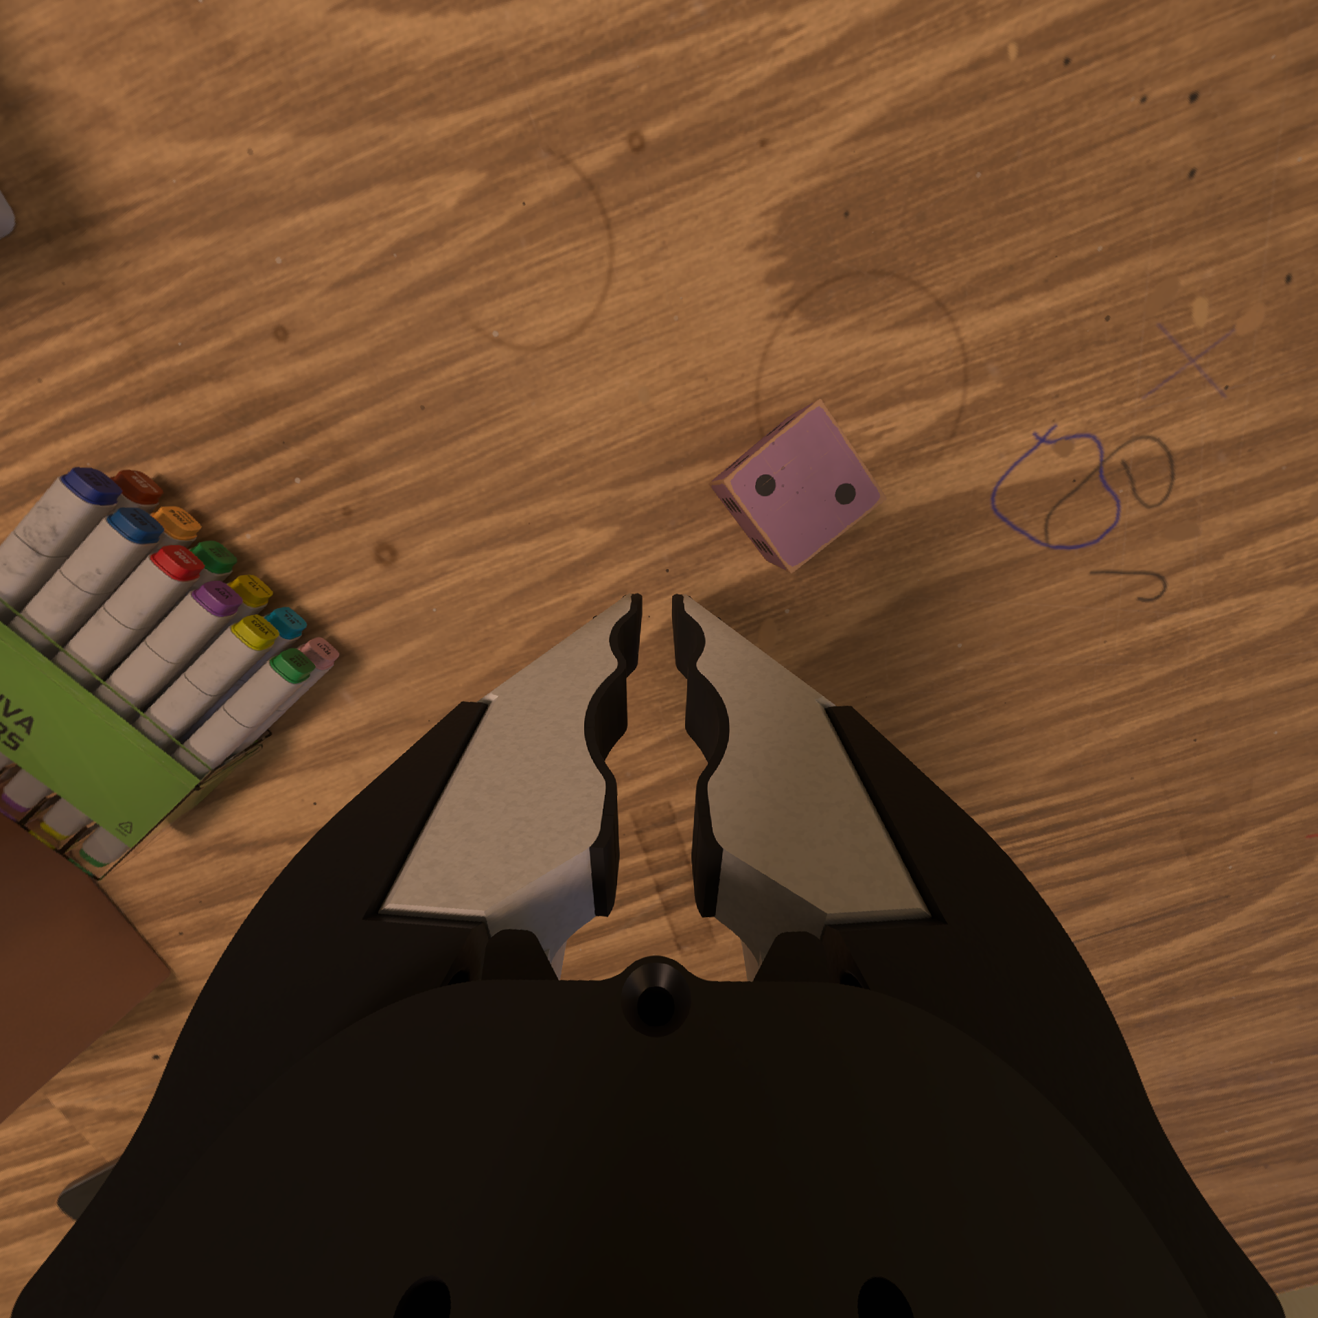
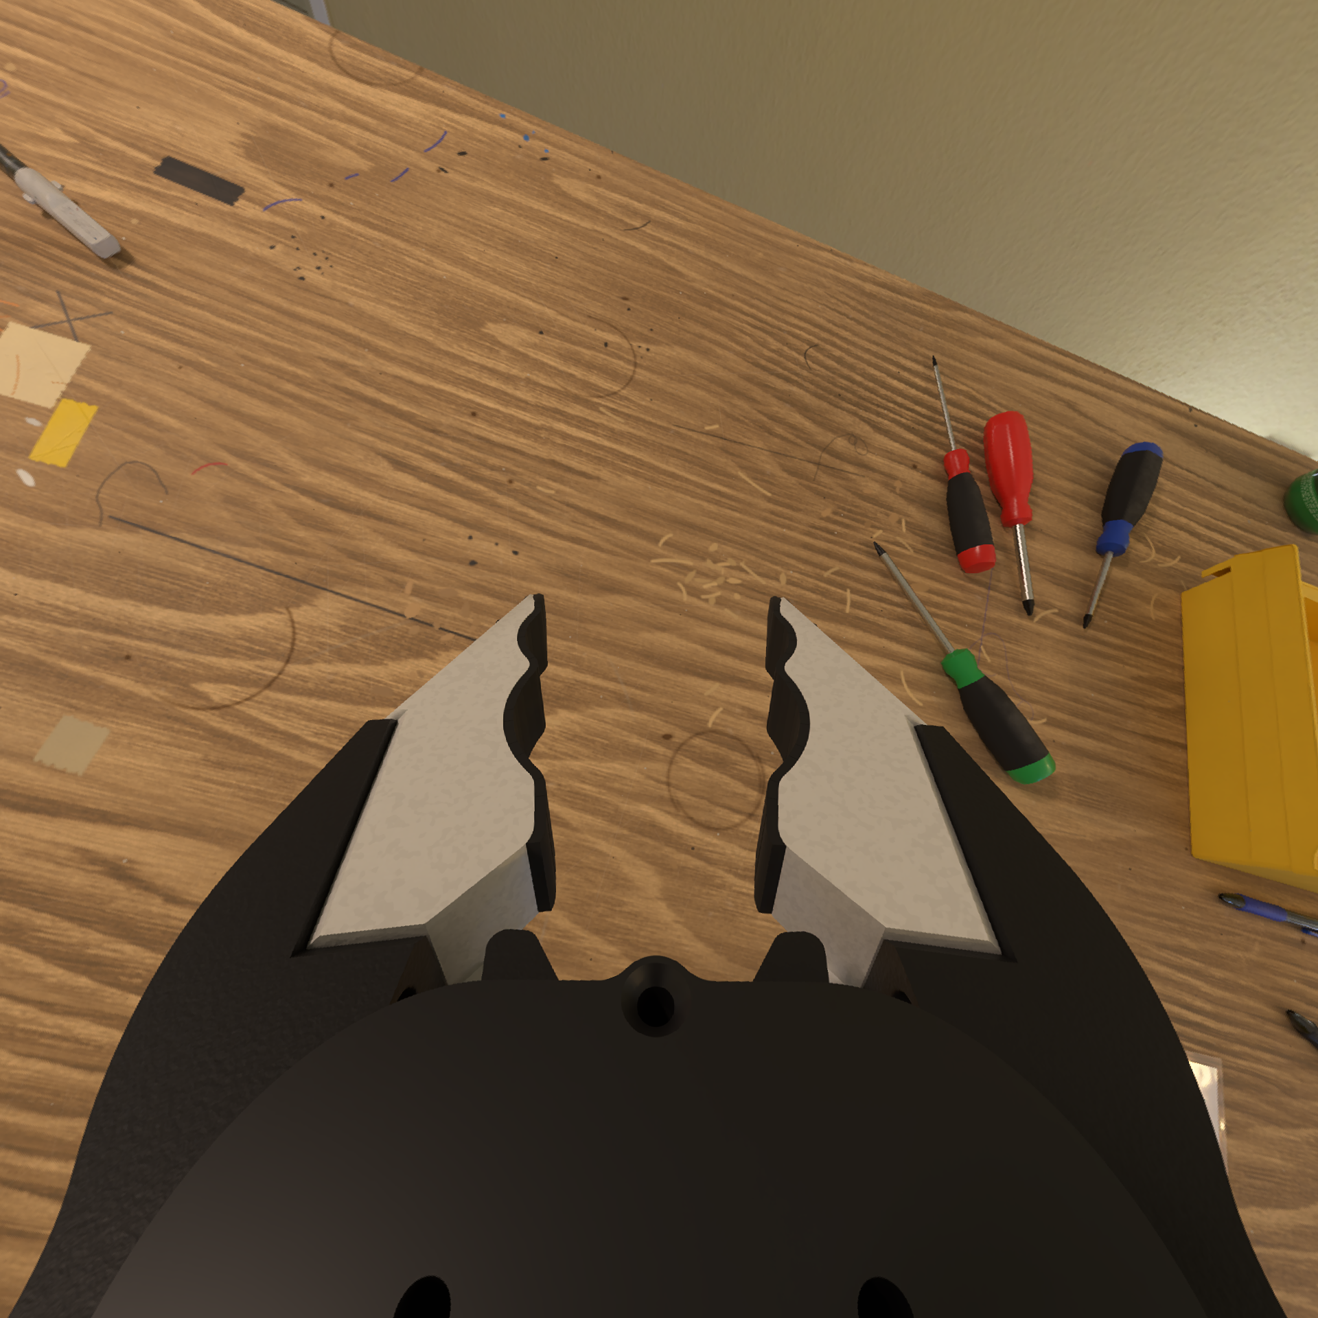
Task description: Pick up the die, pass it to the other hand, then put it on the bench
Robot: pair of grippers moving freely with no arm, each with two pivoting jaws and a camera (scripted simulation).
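Observation:
A pink die (image 1: 799, 488) with two black pips on its top face lies on the wooden bench (image 1: 499, 285), ahead and to the right of my left gripper (image 1: 657, 599). The left gripper hovers above the bench with its jaws nearly together and nothing between them. In the right wrist view my right gripper (image 2: 656, 599) is open and empty above the bench (image 2: 428, 428). The die does not show in the right wrist view.
A green box of coloured markers (image 1: 142, 656) lies at the left, a brown object (image 1: 57, 963) below it. Several screwdrivers (image 2: 998, 499), a yellow bin (image 2: 1248, 713), a green object (image 2: 1305, 499), pens (image 2: 1269, 913) and a white marker (image 2: 64, 207) lie around the right gripper. The bench's far edge runs diagonally.

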